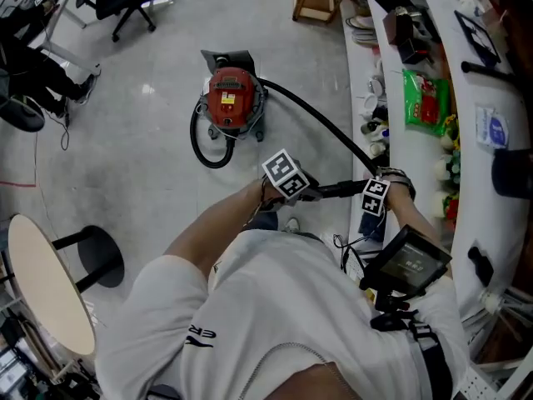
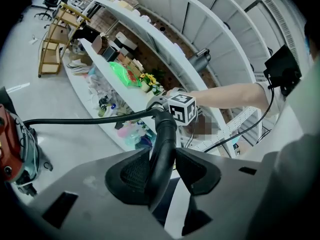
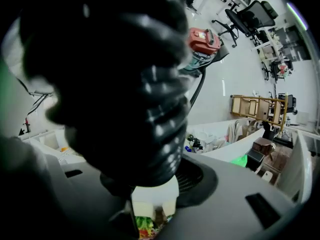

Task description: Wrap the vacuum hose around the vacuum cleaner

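Black ribbed vacuum hose [image 1: 321,122] runs, in the head view, from the red canister vacuum cleaner [image 1: 233,98] on the floor up to both grippers, probably raised for winding. In the left gripper view, the left gripper [image 2: 162,170] clamps the hose's stiff end. In the right gripper view, the right gripper [image 3: 150,184] grasps the hose too.

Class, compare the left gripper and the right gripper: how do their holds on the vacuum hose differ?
The left gripper clamps the smooth, curved end piece of the hose. The right gripper clamps its ribbed part. Following the hose from the vacuum cleaner, the right gripper comes first and the left gripper lies beyond it. Both are shut on the same black hose.
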A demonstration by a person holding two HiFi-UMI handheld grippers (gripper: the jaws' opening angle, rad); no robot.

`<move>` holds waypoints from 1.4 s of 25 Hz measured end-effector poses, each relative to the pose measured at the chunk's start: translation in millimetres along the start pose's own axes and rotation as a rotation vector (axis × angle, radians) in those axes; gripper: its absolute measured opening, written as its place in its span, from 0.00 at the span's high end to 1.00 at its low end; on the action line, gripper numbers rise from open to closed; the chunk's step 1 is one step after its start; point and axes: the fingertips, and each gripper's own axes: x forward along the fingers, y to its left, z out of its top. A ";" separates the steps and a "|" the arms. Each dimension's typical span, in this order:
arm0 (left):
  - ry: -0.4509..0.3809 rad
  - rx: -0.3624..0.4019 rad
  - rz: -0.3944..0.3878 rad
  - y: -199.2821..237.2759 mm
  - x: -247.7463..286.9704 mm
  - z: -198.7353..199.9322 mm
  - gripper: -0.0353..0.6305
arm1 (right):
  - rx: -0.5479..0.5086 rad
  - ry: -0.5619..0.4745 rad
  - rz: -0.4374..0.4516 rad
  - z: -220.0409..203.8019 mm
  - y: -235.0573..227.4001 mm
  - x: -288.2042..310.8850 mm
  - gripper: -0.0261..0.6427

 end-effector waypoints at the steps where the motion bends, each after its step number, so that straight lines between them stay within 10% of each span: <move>1: 0.006 -0.003 0.006 -3.9 6.3 -6.7 0.71 | 0.000 -0.009 0.008 -0.3 12.5 3.0 0.69; 16: 0.035 -0.097 0.115 -78.1 65.0 -120.7 0.71 | -0.104 -0.152 0.018 24.7 153.2 14.7 0.69; 35: -0.022 -0.216 0.291 -88.5 -64.3 -287.3 0.71 | -0.211 -0.281 0.068 214.8 216.3 -47.5 0.69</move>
